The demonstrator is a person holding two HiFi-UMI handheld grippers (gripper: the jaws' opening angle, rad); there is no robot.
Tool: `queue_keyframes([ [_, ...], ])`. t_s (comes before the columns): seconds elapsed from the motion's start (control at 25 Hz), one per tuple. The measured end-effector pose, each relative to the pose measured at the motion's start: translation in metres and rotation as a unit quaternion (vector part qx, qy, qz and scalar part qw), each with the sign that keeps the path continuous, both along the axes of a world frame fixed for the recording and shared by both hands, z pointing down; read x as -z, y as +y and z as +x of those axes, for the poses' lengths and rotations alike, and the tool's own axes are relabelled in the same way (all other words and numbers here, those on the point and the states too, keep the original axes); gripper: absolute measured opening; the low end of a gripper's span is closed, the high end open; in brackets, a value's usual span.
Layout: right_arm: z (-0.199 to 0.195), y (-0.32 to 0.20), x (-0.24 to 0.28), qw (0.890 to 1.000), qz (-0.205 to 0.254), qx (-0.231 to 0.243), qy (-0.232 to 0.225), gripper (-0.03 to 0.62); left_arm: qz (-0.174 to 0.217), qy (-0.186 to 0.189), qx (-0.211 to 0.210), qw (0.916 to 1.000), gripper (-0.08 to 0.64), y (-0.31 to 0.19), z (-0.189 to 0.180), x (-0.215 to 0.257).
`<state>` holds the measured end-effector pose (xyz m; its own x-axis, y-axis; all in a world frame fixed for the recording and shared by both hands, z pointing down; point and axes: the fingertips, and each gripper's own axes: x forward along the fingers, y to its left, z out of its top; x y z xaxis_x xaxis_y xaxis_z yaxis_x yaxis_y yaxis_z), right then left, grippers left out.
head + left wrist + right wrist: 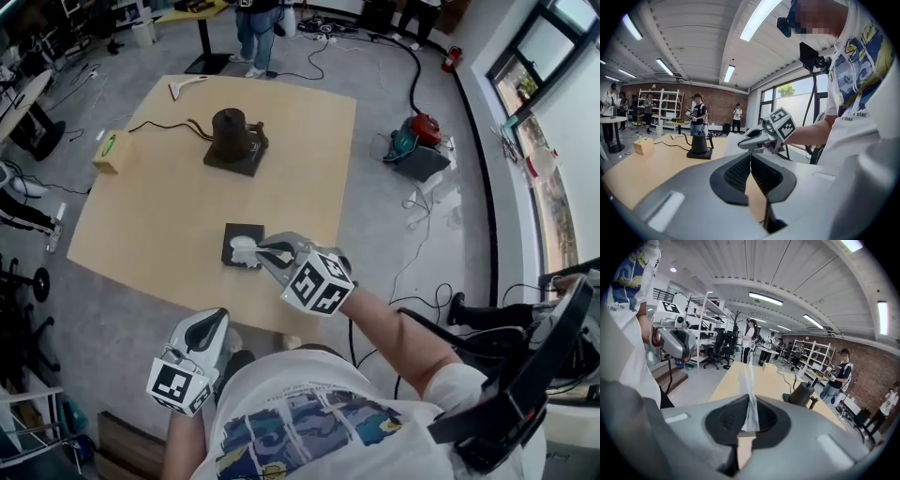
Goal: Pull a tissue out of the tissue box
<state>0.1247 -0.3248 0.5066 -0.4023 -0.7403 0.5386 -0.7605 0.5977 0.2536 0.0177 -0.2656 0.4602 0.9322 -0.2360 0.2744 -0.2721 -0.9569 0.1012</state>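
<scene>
We are pinching a thin white paper tissue (750,394) between the fingers of the right gripper (266,251) — the two dark ribbed pads are pressing together on it. In the right gripper view the tissue is running forward from the fingertips as a narrow, half-transparent strip. It is gathering into lengthwise folds and spreading a little wider where the pads are clamping it. In the head view its far end is lying bunched and bright on top of the flat, dark square tissue box (234,232). The box is sitting on the pale wooden table (150,225), just ahead of and below those fingertips, and much of its top is showing white under the crumpled paper. The left gripper (750,159) is hovering near our body, well apart from the box — its fingers are meeting tip to tip and gripping nothing, with tabletop showing beyond them.
</scene>
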Motion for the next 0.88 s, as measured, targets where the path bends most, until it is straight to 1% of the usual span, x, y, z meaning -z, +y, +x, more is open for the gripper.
queue_keyframes([
  [0.24,0.0,0.029,0.016,1.0,0.012,0.014,-0.012,0.002,0.001,-0.005,0.009,0.9999,0.011,0.02,0.011,0.0],
  [0.44,-0.004,0.048,0.024,0.999,0.021,0.022,-0.025,0.003,-0.002,-0.017,0.014,0.9997,0.011,0.038,0.011,-0.003],
  [0.64,-0.011,0.065,0.038,0.999,0.036,0.009,-0.032,0.002,0.002,-0.024,-0.005,0.9997,0.011,0.05,0.004,-0.004],
  [0.76,-0.019,0.078,0.049,0.999,0.043,-0.002,-0.031,0.002,0.01,-0.015,-0.015,0.9997,0.011,0.055,-0.004,0.003],
  [0.88,-0.032,0.092,0.064,0.998,0.054,-0.019,-0.028,0.002,0.02,-0.008,-0.029,0.9993,0.011,0.063,-0.021,0.013],
])
